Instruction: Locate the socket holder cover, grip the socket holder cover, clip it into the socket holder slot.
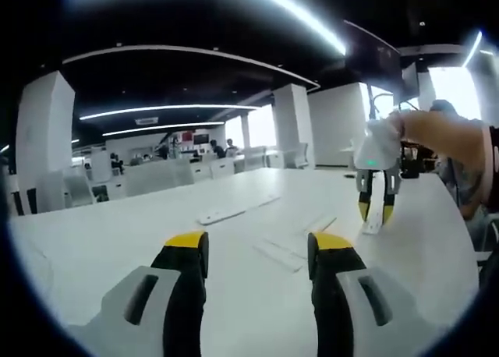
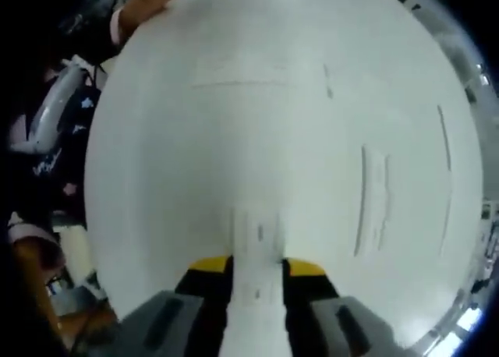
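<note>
Grip looked done: right gripper (image 2: 257, 267) had its jaws closed on a white strip, by my read the socket holder cover (image 2: 257, 244), held just over the table (image 2: 156, 139). Clipping not yet done. Left gripper (image 1: 259, 252) was wide open, empty, low over the near table.

Right gripper view showed the long white socket holder (image 2: 373, 201) lying right of the cover. Left gripper view showed the right gripper from the side, at far right, cover tip below the jaws.

claws: 2 (image 1: 257, 252) (image 2: 257, 267) | white strips on table: about 4 (image 1: 234, 211) | table: 1 (image 1: 117, 232)
</note>
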`<state>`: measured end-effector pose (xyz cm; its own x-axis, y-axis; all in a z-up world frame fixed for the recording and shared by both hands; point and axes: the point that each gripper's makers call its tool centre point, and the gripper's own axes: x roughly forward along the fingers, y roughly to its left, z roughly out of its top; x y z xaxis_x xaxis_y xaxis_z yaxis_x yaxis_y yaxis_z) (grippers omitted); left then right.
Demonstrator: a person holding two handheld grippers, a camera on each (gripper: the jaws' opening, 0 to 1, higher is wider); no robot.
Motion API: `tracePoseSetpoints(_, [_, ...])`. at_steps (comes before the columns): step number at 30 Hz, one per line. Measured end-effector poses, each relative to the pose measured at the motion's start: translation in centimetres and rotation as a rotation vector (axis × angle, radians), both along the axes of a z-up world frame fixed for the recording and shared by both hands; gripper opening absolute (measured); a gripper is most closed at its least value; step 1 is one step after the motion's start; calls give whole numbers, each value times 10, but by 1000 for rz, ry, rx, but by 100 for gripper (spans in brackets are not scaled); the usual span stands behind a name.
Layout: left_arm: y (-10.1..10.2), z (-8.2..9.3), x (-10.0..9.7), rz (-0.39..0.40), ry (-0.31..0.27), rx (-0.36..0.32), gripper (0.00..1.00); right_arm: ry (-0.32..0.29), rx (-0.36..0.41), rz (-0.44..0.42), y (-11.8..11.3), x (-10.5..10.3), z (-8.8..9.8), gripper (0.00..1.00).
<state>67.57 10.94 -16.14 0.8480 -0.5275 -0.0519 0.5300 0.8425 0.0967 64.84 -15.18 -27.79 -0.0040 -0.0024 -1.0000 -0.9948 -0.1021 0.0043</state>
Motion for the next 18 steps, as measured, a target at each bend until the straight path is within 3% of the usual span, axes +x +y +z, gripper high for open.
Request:
tracePoseSetpoints(13, [1,2,2,4,-3,-9,51,10,-25,-3,-11,-2,15,27])
tracePoseSetpoints(18, [2,1,2,4,-3,-9,51,-11,-37,-11,-21,8,23,27])
